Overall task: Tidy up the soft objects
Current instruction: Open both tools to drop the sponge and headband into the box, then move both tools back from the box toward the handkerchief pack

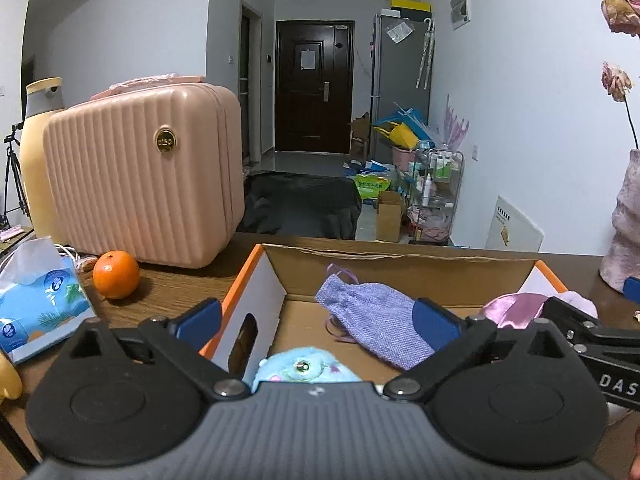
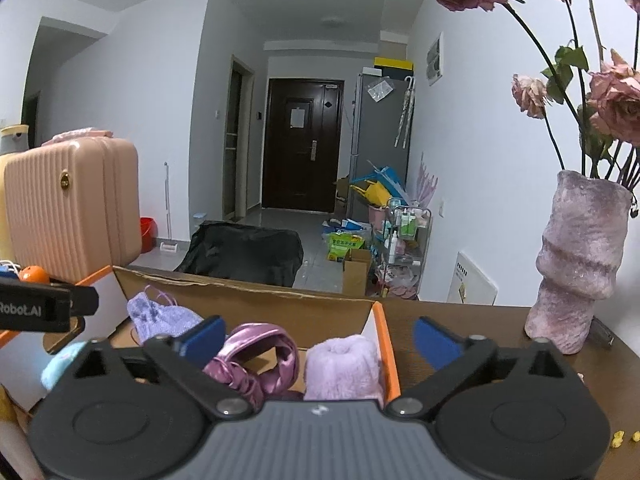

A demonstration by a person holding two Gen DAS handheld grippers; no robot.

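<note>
Left wrist view: left tool (image 1: 318, 316) spread wide, nothing between its blue pads, hanging over the near left part of the open brown cardboard box with orange-edged flaps (image 1: 400, 264). Box sits on the dark wooden table (image 1: 176, 292), reaching nearly to the far edge. Inside, left to right: fluffy light-blue plush toy (image 1: 304, 368) at the near wall right under the tool, woven lilac drawstring pouch (image 1: 372, 320) mid-box, shiny pink satin scrunchie (image 1: 512, 308) toward the right end.

Right wrist view: right tool (image 2: 318, 340) also fully wide, empty, over the box's right end. Satin scrunchie (image 2: 260, 356) and a fuzzy lilac rolled cloth (image 2: 344, 368) lie just below it, cloth touching the right box wall (image 2: 390, 344).

Step, judged: both items look just released into the box, so this is the let-go end of a placing step. No other soft item is clearly visible outside the box. Next move likely calls for lifting both tools straight up clear of the flaps before swinging away.

Room: left side crowded with a blue tissue pack (image 1: 36, 304), round orange fruit (image 1: 116, 274) and a ribbed pink hard-shell case (image 1: 140, 184) toward the far left of the table. Right side has bare table, then a tall textured mauve vase of dried roses (image 2: 576, 268) near the far right corner, tippy if clipped. Tools sit close together; left tool's arm (image 2: 44, 308) shows at the right view's left edge.
</note>
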